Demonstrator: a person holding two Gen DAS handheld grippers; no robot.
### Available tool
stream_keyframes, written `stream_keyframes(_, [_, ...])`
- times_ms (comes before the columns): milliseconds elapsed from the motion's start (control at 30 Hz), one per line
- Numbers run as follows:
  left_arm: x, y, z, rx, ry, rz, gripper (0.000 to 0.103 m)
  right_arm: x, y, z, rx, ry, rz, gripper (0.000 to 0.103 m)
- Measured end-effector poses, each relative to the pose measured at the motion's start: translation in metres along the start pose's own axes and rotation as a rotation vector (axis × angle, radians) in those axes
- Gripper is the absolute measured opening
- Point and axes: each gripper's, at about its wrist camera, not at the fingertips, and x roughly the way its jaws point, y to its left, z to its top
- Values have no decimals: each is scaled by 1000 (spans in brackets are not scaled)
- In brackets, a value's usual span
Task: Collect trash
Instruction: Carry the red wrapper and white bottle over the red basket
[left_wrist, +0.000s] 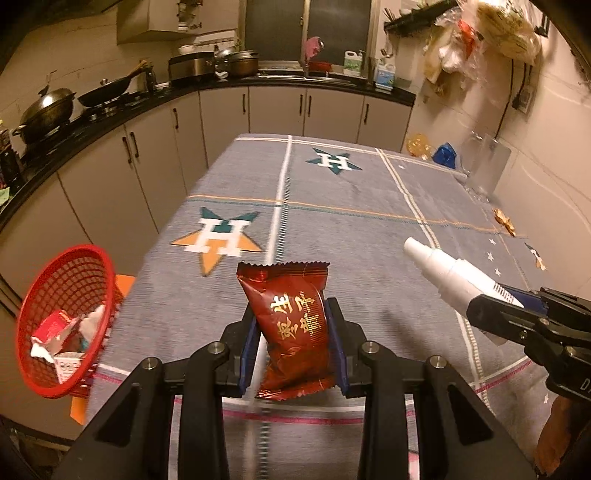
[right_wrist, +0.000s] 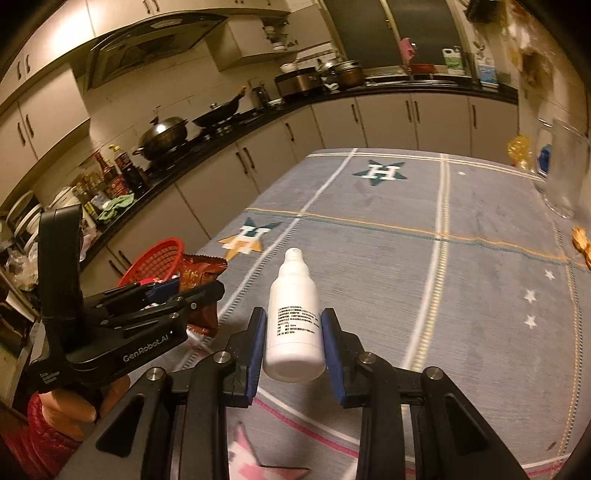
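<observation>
My left gripper (left_wrist: 293, 325) is shut on a dark red snack packet (left_wrist: 291, 325) and holds it upright above the table's near edge. The packet also shows in the right wrist view (right_wrist: 197, 275). My right gripper (right_wrist: 293, 332) is shut on a white spray bottle (right_wrist: 293, 325), nozzle pointing away; the bottle also shows in the left wrist view (left_wrist: 447, 273). A red mesh basket (left_wrist: 48, 291) hangs off the table's left side with several wrappers and paper scraps inside, left of the packet. The basket's rim shows in the right wrist view (right_wrist: 155, 260).
The table wears a grey cloth (left_wrist: 351, 229) with star patterns. A clear glass jug (right_wrist: 565, 170) stands at the far right. Orange scraps (left_wrist: 504, 219) lie by the right edge. Kitchen cabinets and a counter with pots (left_wrist: 48, 110) run along the left and back.
</observation>
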Motion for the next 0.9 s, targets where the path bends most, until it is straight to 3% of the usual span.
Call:
stream_keyframes(500, [-37,105,6,-124,-63,82,33,54,80,27,-86,67,104,33])
stream_keyframes(900, [-45,185,-4,-223,-65,149,33,98,145,39,-153,132,174,33])
